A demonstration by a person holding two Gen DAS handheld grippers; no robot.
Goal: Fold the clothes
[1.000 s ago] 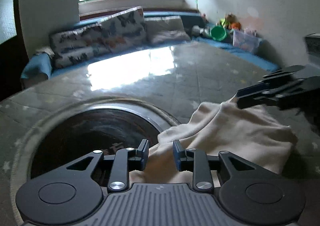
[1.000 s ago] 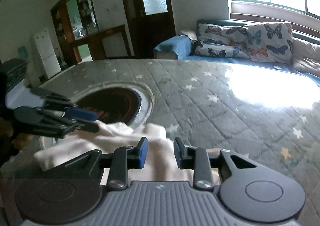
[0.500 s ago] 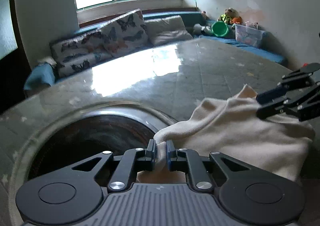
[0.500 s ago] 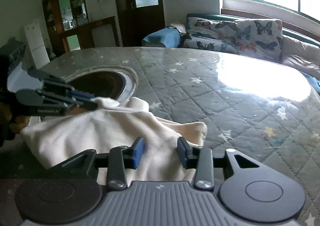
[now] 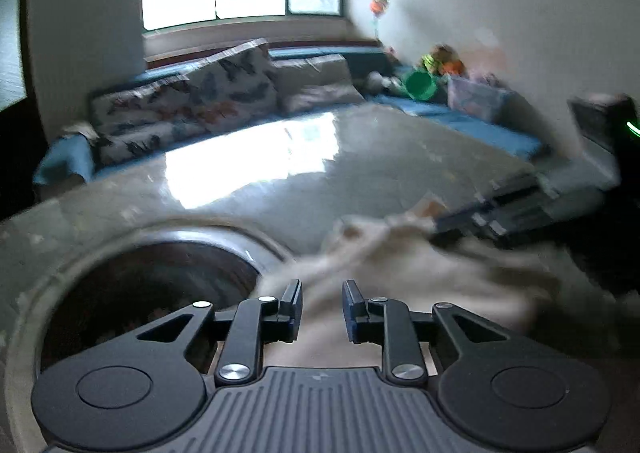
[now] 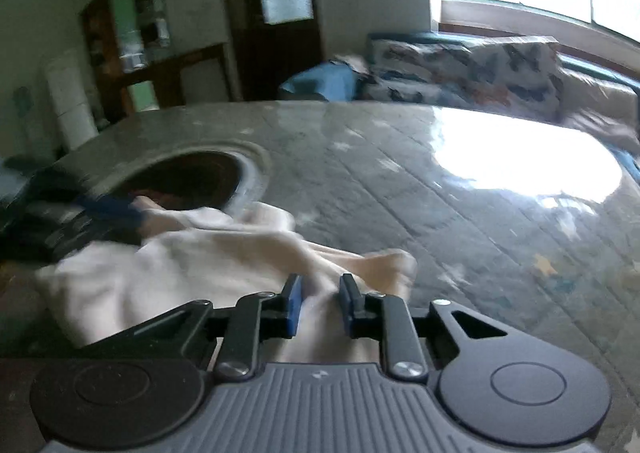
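A cream garment (image 5: 404,273) lies bunched on the grey quilted table (image 5: 360,157), beside a round dark opening (image 5: 152,285). My left gripper (image 5: 322,305) is open, with the cloth's edge lying between its fingers. In the right wrist view the same garment (image 6: 192,265) spreads to the left. My right gripper (image 6: 319,305) is open with a fold of cloth between its fingers. Each gripper shows in the other's view: the right gripper (image 5: 492,213) over the cloth's far corner, the left gripper (image 6: 80,213) at the cloth's left end. Both views are motion-blurred.
A blue bench with butterfly cushions (image 5: 192,109) runs behind the table under the window. A green bucket (image 5: 420,85) and toys sit at the far right corner. A dark doorway (image 6: 276,13) and a white fridge (image 6: 72,105) stand beyond the table's other side.
My left gripper, shut on the cloth's edge half a second ago, has opened. My right gripper has narrowed slightly around a fold. Both grippers are moving, and the cloth has shifted and bunched.
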